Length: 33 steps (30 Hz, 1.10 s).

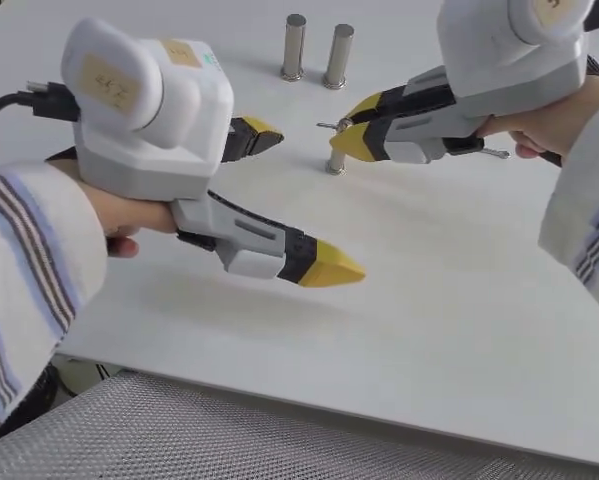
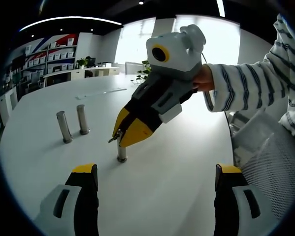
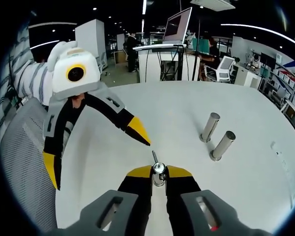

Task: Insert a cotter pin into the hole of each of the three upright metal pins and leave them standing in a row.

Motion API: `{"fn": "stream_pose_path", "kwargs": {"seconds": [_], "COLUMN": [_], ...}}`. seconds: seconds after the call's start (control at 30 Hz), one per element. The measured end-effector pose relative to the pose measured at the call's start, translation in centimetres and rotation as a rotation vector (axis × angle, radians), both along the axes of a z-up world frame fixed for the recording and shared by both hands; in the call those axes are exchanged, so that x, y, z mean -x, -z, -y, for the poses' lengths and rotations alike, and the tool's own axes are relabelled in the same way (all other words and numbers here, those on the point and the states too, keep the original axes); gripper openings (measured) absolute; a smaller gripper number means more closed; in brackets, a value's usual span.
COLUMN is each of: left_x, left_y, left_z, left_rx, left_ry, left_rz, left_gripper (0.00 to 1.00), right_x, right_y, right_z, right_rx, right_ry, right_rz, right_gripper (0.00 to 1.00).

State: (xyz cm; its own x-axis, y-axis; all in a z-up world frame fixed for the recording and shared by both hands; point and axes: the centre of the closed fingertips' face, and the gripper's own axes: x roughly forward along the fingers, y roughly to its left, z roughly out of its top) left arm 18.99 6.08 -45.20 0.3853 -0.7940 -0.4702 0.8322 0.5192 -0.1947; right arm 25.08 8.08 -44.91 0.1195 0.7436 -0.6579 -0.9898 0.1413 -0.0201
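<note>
At upper centre of the head view, pinching a cotter pin (image 1: 325, 126) in the right claw (image 1: 341, 135), pressed together right at the top of the nearest metal pin (image 1: 335, 163) — cannot tell whether already through the hole, hidden behind the yellow tips. Just behind, toward the top edge, 2 more metal pins (image 1: 295, 47) upright and close together on the white counter (image 1: 429, 330); too small to tell whether pinned. At left centre, holding the left claw (image 1: 319, 203) spread wide, pinching nothing, apart from the nearest metal pin and giving it no support. Risks from here, by judgement: pushing sideways on an unbraced pin and tipping it, perhaps into the 2 behind, spoiling the row; missing the small hole through a slight tilt and skidding off; letting go before fully seated and dropping the cotter pin onto the counter — or dragging it back out on opening. Likewise swinging the wide left tips into the pin while closing in. Best to steady the shaft low down first, then feed straight along the hole's line.
</note>
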Motion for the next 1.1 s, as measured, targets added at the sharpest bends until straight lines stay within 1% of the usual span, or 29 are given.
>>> {"fn": "stream_pose_path", "kwargs": {"seconds": [0.1, 0.17, 0.27, 0.33, 0.37, 0.43, 0.5, 0.6, 0.7, 0.73, 0.77, 0.83, 0.87, 0.9, 0.93, 1.0, 1.07, 1.1], "left_x": [0.1, 0.0, -0.1, -0.1, -0.1, -0.1, -0.2, -0.4, -0.6, -0.7, -0.7, -0.9, -0.9, -0.7, -0.7, -0.7, -0.6, -0.5], "left_y": [0.0, 0.0, 0.0, 0.0, 0.0, 0.0, -0.1, -0.4, -1.3, -1.8, -2.0, -2.5, -2.6, -3.3, -3.4, -3.6, -3.9, -4.1], "left_z": [0.0, -0.1, -0.2, -0.3, -0.3, -0.3, -0.4, -0.5, -0.5, -0.5, -0.5, -0.5, -0.5, -0.3, -0.3, -0.4, -0.4, -0.3], "left_rx": [0.001, 0.0, 0.0, 0.0, 0.001, 0.001, 0.001, 0.006, 0.029, 0.044, 0.048, 0.057, 0.057, 0.054, 0.052, 0.046, 0.045, 0.043], "left_ry": [-0.001, -0.004, -0.011, -0.014, -0.014, -0.016, -0.022, -0.034, -0.056, -0.063, -0.065, -0.072, -0.074, -0.074, -0.074, -0.075, -0.075, -0.077], "left_rz": [-0.002, -0.003, -0.004, -0.003, -0.003, -0.005, -0.003, -0.004, 0.004, 0.008, 0.01, 0.017, 0.018, 0.02, 0.023, 0.03, 0.032, 0.036], "left_gripper": [0.99, 0.99, 0.99, 0.99, 0.99, 0.99, 0.99, 0.99, 0.99, 0.99, 0.99, 0.99, 0.99, 0.99, 0.99, 0.99, 0.99, 0.99], "right_x": [0.1, 0.1, 0.0, -0.1, -0.2, -0.1, -0.2, 0.1, 0.7, 1.0, 1.2, 1.6, 1.9, 2.1, 1.8, 2.3, 2.7, 2.9], "right_y": [0.0, 0.0, 0.0, -0.1, -0.1, -0.2, -0.6, -1.5, -2.4, -2.6, -3.1, -3.8, -4.1, -4.4, -4.4, -4.9, -5.1, -5.1], "right_z": [0.0, 0.0, -0.2, -0.3, -0.3, -0.3, -0.2, 0.1, 0.6, 0.7, 0.9, 1.3, 1.4, 1.5, 1.8, 2.3, 2.8, 3.3], "right_rx": [0.001, 0.006, 0.002, -0.006, -0.006, -0.005, -0.008, -0.028, -0.024, -0.031, -0.045, -0.06, -0.068, -0.076, -0.09, -0.103, -0.101, -0.084], "right_ry": [-0.011, -0.016, -0.015, -0.015, -0.014, -0.011, -0.007, 0.004, 0.002, 0.007, 0.013, 0.026, 0.032, 0.039, 0.05, 0.062, 0.067, 0.075], "right_rz": [-0.006, 0.0, 0.003, 0.003, 0.003, 0.003, 0.014, 0.015, 0.044, 0.045, 0.042, 0.043, 0.043, 0.042, 0.039, 0.035, 0.036, 0.042], "right_gripper": [0.04, 0.04, 0.05, 0.07, 0.1, 0.19, 0.26, 0.31, 0.37, 0.4, 0.43, 0.47, 0.48, 0.5, 0.52, 0.56, 0.59, 0.6]}}
